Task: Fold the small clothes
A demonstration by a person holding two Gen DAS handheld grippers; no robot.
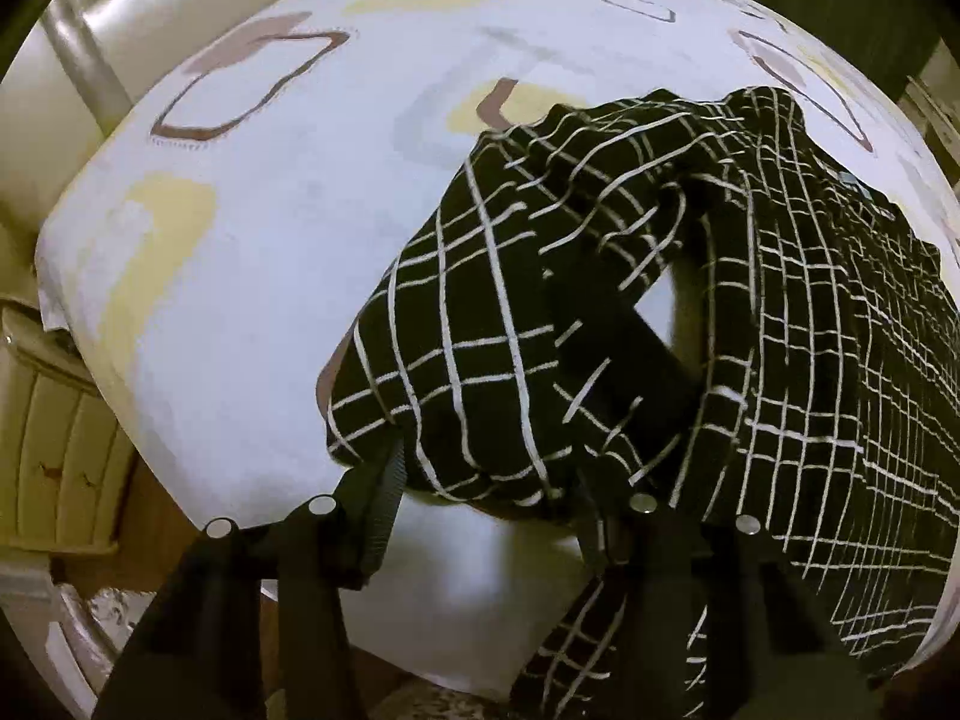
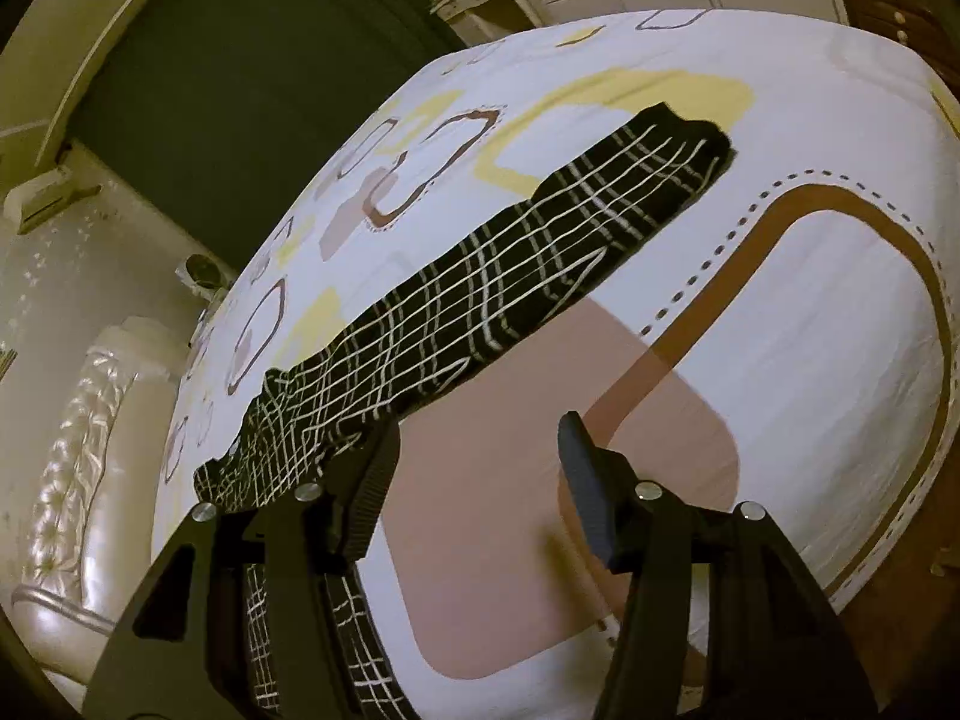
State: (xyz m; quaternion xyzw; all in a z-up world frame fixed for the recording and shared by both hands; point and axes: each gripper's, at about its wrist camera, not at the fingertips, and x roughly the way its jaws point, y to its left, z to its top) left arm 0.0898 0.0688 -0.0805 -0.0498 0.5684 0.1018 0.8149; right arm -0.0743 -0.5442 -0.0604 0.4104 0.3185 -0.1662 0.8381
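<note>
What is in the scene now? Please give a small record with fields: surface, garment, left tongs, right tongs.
surface: bed with a white sheet printed in brown and yellow shapes
garment: black cloth with white grid lines, stretched long across the bed
left tongs: wide apart, with one end of the cloth draped over and between the fingers; grip cannot be told
right tongs: open, nothing between the fingers; left finger at the cloth's near edge
fold state: not yet a neat fold
</note>
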